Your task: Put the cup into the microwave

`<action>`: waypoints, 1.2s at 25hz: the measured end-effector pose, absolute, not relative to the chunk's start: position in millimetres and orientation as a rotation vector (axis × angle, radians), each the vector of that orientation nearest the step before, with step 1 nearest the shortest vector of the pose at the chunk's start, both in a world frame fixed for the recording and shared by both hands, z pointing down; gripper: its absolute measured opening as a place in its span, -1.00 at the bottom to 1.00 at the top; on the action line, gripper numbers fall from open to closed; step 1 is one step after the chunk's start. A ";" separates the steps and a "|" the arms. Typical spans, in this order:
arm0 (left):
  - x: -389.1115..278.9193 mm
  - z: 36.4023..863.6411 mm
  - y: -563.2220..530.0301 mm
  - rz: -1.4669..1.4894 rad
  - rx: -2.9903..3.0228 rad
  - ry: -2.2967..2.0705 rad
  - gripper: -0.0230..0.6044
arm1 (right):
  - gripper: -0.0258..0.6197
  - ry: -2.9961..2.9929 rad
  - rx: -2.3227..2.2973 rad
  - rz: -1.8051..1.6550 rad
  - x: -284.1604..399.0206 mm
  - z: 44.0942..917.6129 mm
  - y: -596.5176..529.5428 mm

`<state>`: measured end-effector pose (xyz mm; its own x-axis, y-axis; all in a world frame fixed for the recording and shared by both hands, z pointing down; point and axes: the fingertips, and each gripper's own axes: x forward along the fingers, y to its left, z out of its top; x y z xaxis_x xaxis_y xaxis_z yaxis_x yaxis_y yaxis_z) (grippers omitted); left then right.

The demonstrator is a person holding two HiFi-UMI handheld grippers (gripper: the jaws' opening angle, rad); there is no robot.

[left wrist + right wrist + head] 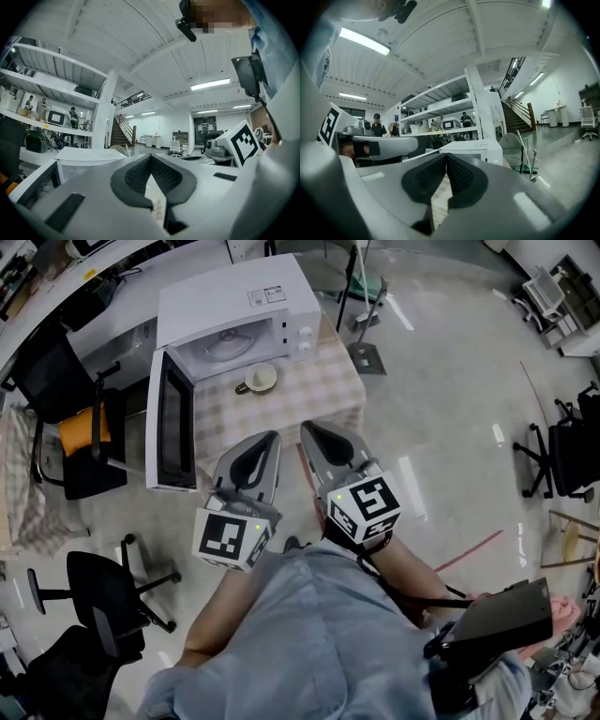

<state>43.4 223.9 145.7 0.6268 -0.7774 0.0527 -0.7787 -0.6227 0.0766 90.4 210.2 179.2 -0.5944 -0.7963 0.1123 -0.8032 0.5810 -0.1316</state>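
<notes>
Checkered tablecloth [323, 390] bears a pale, upright cup [261, 378], handle leftward.

I see 1 cup [260, 379], pale cream, standing upright on the checked tablecloth [323, 390], its handle pointing toward the left of the head view. It sits just in front of the white microwave [234, 292] (door [169, 423] swung wide open, glass turntable [225, 348] showing inside), not yet in the cavity.
</notes>
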 end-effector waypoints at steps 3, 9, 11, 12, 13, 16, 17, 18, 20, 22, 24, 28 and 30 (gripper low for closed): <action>56.2 148.4 200.8 0.043 2.719 -1.372 -0.91 | -0.91 -2.789 1.321 0.257 99.3 182.8 186.6; 85.8 150.5 154.8 0.084 2.632 -1.497 -0.91 | -0.90 -2.838 1.155 0.286 124.6 190.9 139.8; 94.7 148.9 142.4 0.102 2.611 -1.544 -0.91 | -0.89 -2.856 1.092 0.292 130.8 193.9 126.8; 98.5 148.9 136.4 0.111 2.597 -1.566 -0.91 | -0.89 -2.865 1.057 0.298 132.8 195.9 120.9; 101.7 149.5 130.6 0.120 2.582 -1.588 -0.91 | -0.89 -2.874 1.020 0.304 134.3 198.1 115.4; 109.3 151.3 117.3 0.141 2.534 -1.655 -0.91 | -0.89 -2.895 0.912 0.298 136.8 204.0 102.2; 111.5 151.3 114.2 0.147 2.520 -1.675 -0.91 | -0.88 -2.900 0.884 0.288 137.7 205.4 98.4; 113.5 151.2 111.5 0.154 2.510 -1.692 -0.91 | -0.88 -2.906 0.858 0.279 138.5 206.5 94.7; 115.3 151.0 107.1 0.170 2.491 -1.724 -0.91 | -0.88 -2.919 0.804 0.273 137.2 209.0 88.5; 113.2 151.0 103.5 0.184 2.469 -1.760 -0.91 | -0.87 -2.933 0.745 0.273 131.7 211.1 84.8; 110.0 150.4 100.0 0.188 2.450 -1.795 -0.91 | -0.86 -2.941 0.696 0.271 125.5 211.4 82.7; 101.7 149.6 91.0 0.176 2.421 -1.846 -0.91 | -0.83 -2.940 0.615 0.252 114.5 215.1 77.4; 97.5 152.4 84.4 0.155 2.409 -1.861 -0.91 | -0.80 -2.933 0.583 0.235 110.2 219.6 72.4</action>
<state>97.5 84.4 152.4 0.2511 -0.9582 0.1373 -0.9677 -0.2519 0.0115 110.2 72.4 219.6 -0.9148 -0.3668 0.1692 -0.3891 0.9127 -0.1252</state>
